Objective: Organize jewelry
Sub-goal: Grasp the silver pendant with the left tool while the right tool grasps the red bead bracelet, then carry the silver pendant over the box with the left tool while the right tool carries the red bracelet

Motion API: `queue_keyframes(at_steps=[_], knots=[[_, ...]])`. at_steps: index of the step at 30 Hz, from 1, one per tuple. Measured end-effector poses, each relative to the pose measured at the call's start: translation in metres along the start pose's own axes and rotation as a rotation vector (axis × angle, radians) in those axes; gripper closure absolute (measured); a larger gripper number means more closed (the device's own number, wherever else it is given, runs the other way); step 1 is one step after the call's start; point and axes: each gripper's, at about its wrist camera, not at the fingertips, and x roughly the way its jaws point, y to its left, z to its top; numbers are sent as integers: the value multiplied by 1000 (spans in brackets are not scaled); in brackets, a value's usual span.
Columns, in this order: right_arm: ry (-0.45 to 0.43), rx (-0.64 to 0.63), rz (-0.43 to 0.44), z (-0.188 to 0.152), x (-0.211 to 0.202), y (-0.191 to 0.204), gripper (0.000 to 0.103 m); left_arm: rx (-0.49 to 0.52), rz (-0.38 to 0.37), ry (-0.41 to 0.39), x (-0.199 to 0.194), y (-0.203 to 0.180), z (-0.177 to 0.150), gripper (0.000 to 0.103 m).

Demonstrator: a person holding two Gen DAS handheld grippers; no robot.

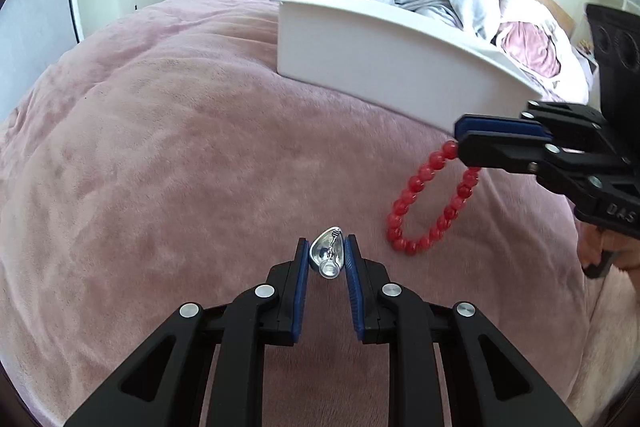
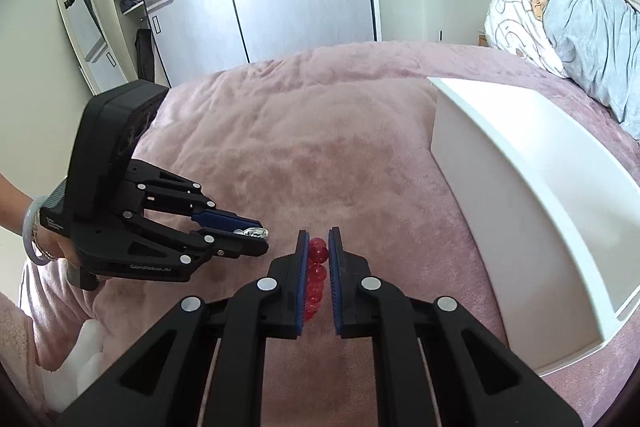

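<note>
1. Left wrist view: our left gripper point(image 1: 328, 259) clamps a silver pendant point(image 1: 327, 255) above the pink bed point(image 1: 160, 155); the red bracelet point(image 1: 430, 203) dangles from our right gripper point(image 1: 460, 137).
2. Right wrist view: our right gripper point(image 2: 319, 255) pinches the beads; both pieces seem picked up, so next we would carry them over the white tray point(image 2: 520, 187) rim.

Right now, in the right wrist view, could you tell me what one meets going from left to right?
Person's wrist with a pale bangle → left tool holding a silver piece → right tool shut on the red bead bracelet → white box.
</note>
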Motion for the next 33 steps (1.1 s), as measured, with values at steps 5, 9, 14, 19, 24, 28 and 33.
queue_keyframes(at_steps=[5,9,14,19,24,28,33], knots=[[-52,33,-16,8,-19,-15,93,-11,6,-33,-4,-6,21,80],[-106,58,-20,16,-39,-26,93,-8,16,-51,-1,-14,38,80],[-171,82,-23,26,-62,-37,93,-11,15,-85,-1,-27,64,80],[-211,104,-38,34,-78,-50,93,16,28,-133,-4,-48,92,80],[-245,107,-46,40,-89,-60,93,4,36,-174,-5,-61,118,80],[-278,126,-50,44,-100,-70,93,-8,47,-204,-6,-71,138,80],[-319,144,-63,46,-114,-83,93,-18,58,-243,-6,-77,161,80]])
